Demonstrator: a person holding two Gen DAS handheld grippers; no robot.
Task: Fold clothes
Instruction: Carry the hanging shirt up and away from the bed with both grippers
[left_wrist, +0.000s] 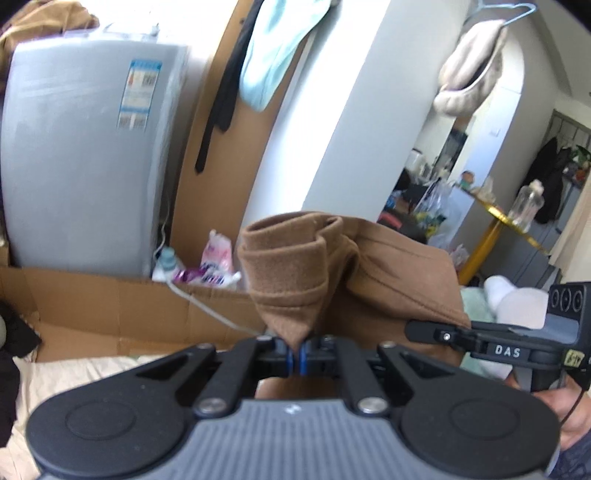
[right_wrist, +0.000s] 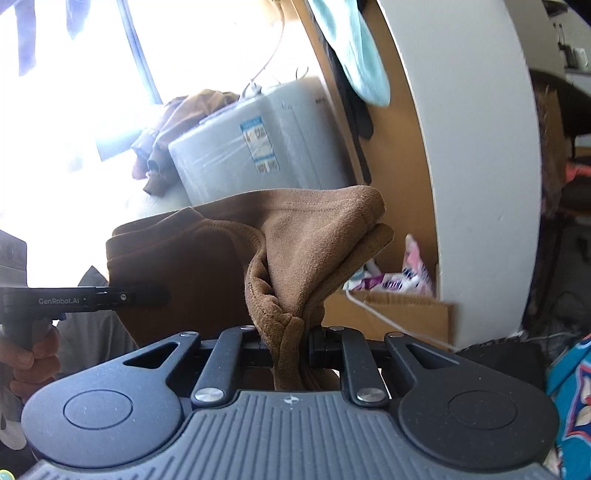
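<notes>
**A:** Start close in. What does the left wrist view give you?

**B:** The left gripper (left_wrist: 297, 356) is clenched on a corner of the brown garment (left_wrist: 295, 266), its blue pads nearly meeting on a thin pinch of cloth. The fabric rises from the jaws and stretches off to the right, where the right gripper (left_wrist: 424, 328) comes in side-on, a hand (left_wrist: 565, 406) visible under it.

**A:** And the other camera?

**B:** There the right gripper (right_wrist: 291, 343) grasps a thick bunched fold of the same brown garment (right_wrist: 314, 240) (far more cloth between these jaws than in the left pair). The garment hangs in the air, spread between the two tools. The left gripper (right_wrist: 147, 295) enters from the left edge, held by a hand (right_wrist: 33, 358).

**A:** Further back?

**B:** Both views show the grey washing machine (left_wrist: 85, 155) and a pale blue cloth (left_wrist: 273, 48) hanging above. Only the left view reaches the far room, with a gold-rimmed table (left_wrist: 495, 218) and a hanger (left_wrist: 517, 14). Only the right view catches the bright window (right_wrist: 74, 92) and a patterned teal fabric (right_wrist: 572, 398) at the right edge.
</notes>
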